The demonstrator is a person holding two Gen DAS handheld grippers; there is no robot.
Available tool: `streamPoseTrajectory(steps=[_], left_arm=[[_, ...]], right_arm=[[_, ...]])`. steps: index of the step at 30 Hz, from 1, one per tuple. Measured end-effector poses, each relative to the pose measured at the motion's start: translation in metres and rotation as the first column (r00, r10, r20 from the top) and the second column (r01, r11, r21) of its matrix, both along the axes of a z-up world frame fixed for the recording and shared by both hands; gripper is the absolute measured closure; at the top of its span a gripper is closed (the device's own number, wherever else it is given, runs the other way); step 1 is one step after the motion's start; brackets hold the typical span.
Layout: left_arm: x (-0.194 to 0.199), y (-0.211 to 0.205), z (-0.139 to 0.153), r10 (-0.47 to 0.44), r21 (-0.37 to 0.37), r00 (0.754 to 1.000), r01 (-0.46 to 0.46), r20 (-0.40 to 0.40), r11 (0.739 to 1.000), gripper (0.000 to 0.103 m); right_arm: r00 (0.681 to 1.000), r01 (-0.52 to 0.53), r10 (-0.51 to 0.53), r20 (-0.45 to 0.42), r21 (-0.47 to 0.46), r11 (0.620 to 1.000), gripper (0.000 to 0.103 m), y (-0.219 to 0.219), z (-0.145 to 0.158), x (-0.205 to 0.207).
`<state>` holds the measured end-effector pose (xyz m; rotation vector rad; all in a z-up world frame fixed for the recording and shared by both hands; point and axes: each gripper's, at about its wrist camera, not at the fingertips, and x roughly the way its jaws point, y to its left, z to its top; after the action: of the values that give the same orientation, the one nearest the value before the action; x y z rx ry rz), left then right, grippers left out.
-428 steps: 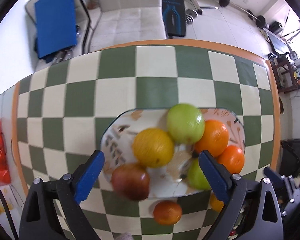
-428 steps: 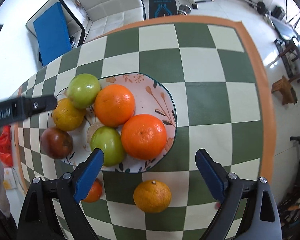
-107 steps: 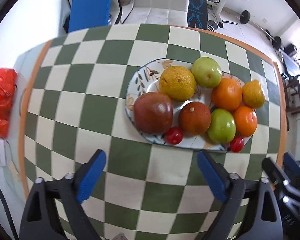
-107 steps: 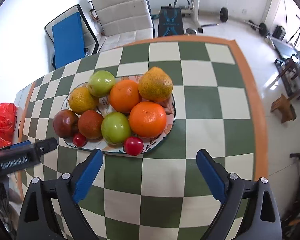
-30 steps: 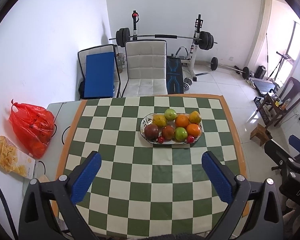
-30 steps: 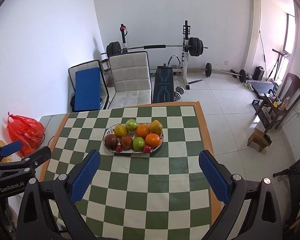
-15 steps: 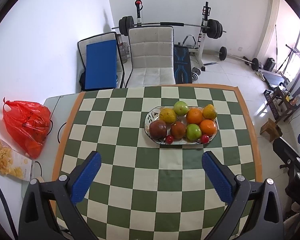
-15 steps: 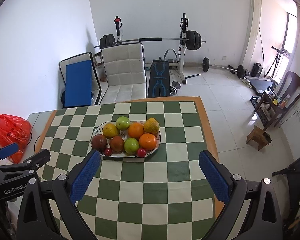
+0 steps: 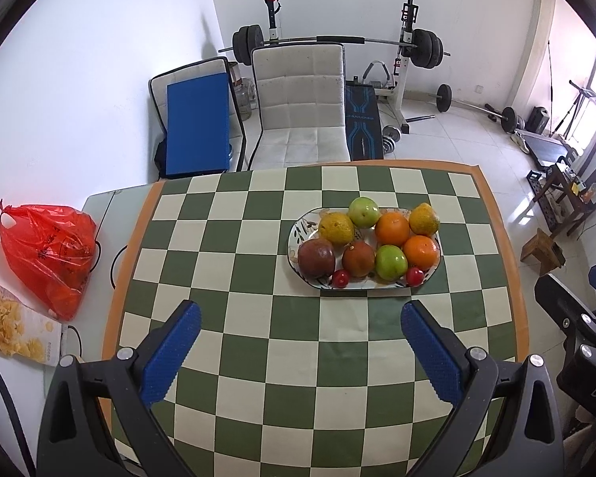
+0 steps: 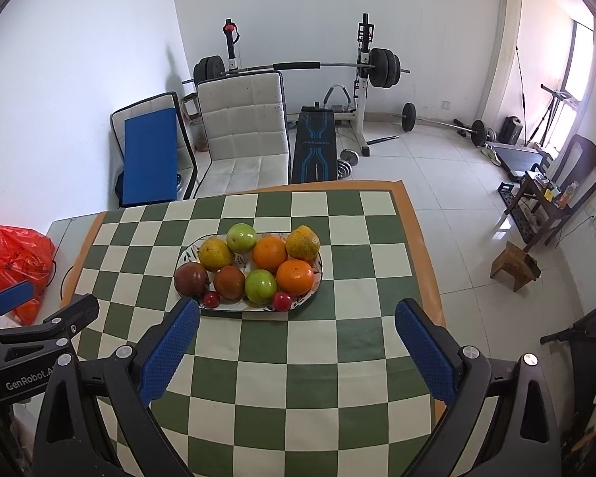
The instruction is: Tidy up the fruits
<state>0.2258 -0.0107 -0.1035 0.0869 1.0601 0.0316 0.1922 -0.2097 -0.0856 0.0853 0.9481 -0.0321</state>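
Oval plate [image 9: 298, 234] on the checkered tablecloth [image 9: 258, 357], holding oranges, green apples and cherry tomatoes [image 9: 341, 278]. Left gripper [image 9: 298, 351] and right gripper [image 10: 296, 348] — fingers spread, empty, well back. Fruit likely firm, smooth, prone to rolling — grip across the widest part; tomatoes probably bruise easily.

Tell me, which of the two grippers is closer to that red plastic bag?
Left. The red plastic bag lies off to the left of the left gripper; the right gripper sits farther right, with the left one between it and the bag.
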Motion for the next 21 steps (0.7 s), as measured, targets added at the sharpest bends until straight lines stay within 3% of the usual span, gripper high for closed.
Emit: streamPoseTrajectory(steps=[21], left_arm=[[0.001, -0.001, 0.003, -0.005, -0.004, 1.0, 0.005, 0.003, 1.0, 0.0]], right_arm=[[1.0, 0.004, -0.004, -0.007, -0.003, 1.0, 0.002, 0.0, -0.004, -0.011]])
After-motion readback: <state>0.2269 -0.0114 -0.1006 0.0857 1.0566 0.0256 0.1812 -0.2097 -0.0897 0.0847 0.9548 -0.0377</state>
